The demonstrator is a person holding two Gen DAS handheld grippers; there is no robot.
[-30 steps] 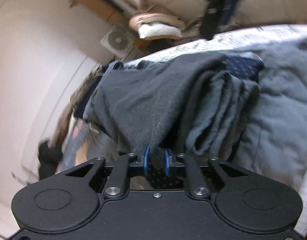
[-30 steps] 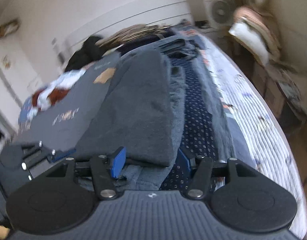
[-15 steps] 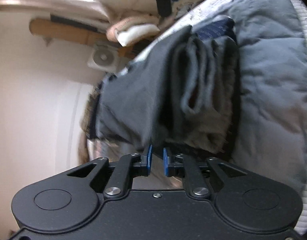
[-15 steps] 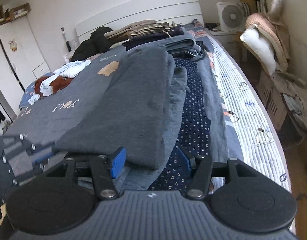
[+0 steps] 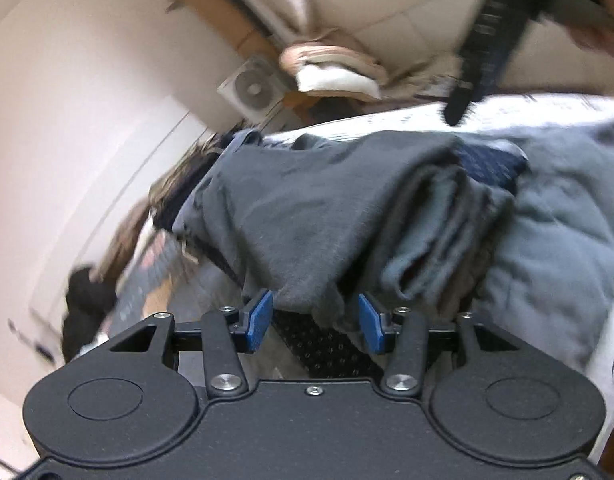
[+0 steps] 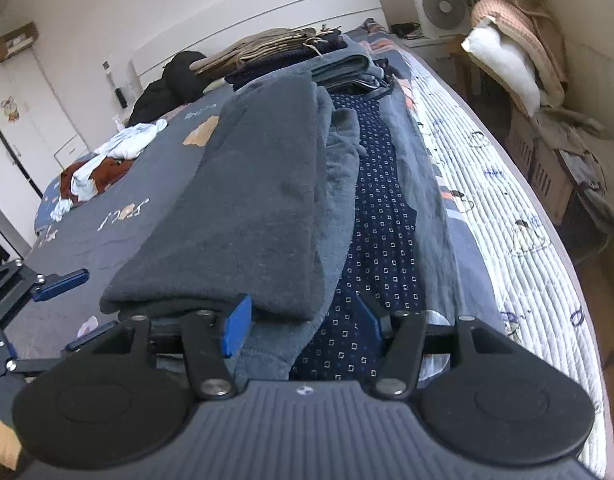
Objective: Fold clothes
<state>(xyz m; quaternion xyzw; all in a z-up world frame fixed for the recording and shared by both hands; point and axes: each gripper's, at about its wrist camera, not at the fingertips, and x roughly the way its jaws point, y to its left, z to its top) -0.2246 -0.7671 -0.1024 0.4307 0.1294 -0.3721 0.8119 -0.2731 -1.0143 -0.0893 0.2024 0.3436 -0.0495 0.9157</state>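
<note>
A dark grey garment [image 6: 259, 200] lies folded lengthwise on the bed, on top of a lighter grey garment [image 6: 341, 184] and a navy patterned cloth [image 6: 381, 220]. My right gripper [image 6: 303, 326] is open at the near end of this stack, its blue pads either side of the folded edge. In the left wrist view the dark grey garment [image 5: 307, 216] shows from its side, one corner drooping between the pads of my open left gripper [image 5: 315, 322]. The left gripper [image 6: 75, 306] also shows at the left edge of the right wrist view. The right gripper [image 5: 483, 52] appears blurred above the bed.
Folded clothes [image 6: 287, 44] are stacked at the bed's head, beside a black garment [image 6: 175, 80]. Crumpled white and brown clothes [image 6: 107, 160] lie at the left. A fan [image 6: 439, 4], a pillow pile [image 6: 503, 52] and boxes [image 6: 547, 160] stand beyond the quilted bed edge [image 6: 527, 264].
My left gripper was shut on the dark grey garment's corner; it has opened and the corner now hangs loose between its pads. The right gripper stays open in place.
</note>
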